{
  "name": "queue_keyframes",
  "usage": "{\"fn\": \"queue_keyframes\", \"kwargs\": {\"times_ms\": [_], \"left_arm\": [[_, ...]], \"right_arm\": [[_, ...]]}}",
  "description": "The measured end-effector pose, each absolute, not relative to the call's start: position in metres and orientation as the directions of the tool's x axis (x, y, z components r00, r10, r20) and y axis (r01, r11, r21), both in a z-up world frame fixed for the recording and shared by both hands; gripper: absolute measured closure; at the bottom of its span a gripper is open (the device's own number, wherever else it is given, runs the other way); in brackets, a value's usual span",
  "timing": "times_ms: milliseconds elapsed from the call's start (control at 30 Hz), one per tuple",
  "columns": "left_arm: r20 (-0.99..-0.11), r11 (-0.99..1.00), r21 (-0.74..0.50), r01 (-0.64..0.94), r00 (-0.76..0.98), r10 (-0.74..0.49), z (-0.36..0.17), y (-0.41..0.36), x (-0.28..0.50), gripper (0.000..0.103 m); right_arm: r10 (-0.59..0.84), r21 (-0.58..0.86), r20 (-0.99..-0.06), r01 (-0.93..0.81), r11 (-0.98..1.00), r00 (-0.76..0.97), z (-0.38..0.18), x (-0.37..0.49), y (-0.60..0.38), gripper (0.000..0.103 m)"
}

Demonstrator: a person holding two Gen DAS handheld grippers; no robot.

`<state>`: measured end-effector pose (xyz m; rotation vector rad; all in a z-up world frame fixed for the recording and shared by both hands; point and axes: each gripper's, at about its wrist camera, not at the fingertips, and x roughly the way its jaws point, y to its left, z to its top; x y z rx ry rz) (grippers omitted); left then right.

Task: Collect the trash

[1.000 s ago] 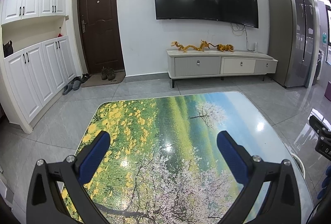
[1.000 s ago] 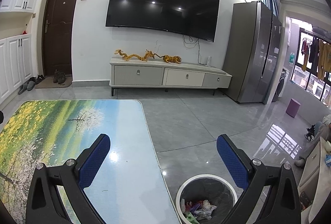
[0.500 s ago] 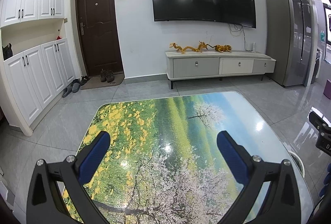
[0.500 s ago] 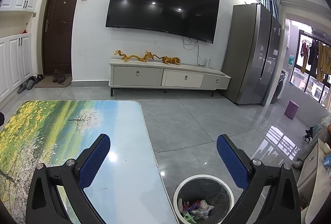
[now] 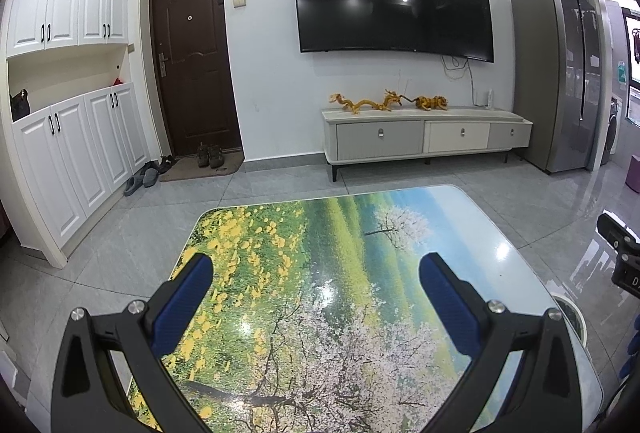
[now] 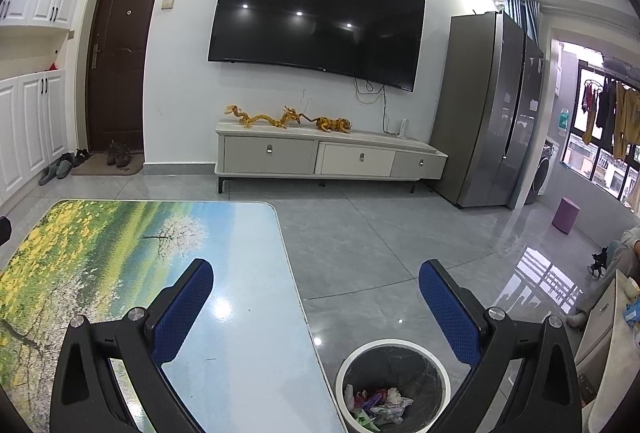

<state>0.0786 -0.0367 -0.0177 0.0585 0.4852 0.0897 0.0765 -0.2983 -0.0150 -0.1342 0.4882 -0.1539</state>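
A white-rimmed trash bin (image 6: 392, 385) with a black liner stands on the floor by the table's right edge, with crumpled wrappers (image 6: 380, 403) inside. My right gripper (image 6: 316, 283) hangs open above the table's right edge and the bin, nothing between its blue pads. My left gripper (image 5: 316, 279) is open over the table (image 5: 320, 293), which bears a landscape print and shows no loose trash. The bin's rim (image 5: 572, 313) peeks out at the table's right side in the left wrist view, and the right gripper's body (image 5: 620, 253) shows at that frame's right edge.
Grey tiled floor (image 6: 380, 233) surrounds the table. A TV cabinet (image 6: 328, 157) with golden dragon figures stands under a wall TV. A fridge (image 6: 492, 113) is at the right, white cupboards (image 5: 72, 153) and a dark door (image 5: 192, 73) at the left. A person's hand (image 6: 630, 245) shows at far right.
Both views have drifted slightly: the bin sits a little further left and lower in the right wrist view. Both grippers stay open and hold nothing.
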Motion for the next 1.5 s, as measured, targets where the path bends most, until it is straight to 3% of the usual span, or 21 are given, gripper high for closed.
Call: {"fn": "queue_keyframes", "kwargs": {"times_ms": [433,1500], "left_arm": [[-0.426,0.995,0.055,-0.086,0.899,0.101,-0.004,-0.021,0.050,0.000],[-0.454,0.991,0.075,-0.112,0.881,0.134,0.004,-0.044,0.046,0.000]], "right_arm": [[-0.160,-0.179,-0.405,0.094,0.979,0.900,0.012,0.053,-0.280,0.000],[-0.078,-0.143,-0.386,0.023,0.989,0.919,0.013,0.059,-0.296,0.000]]}}
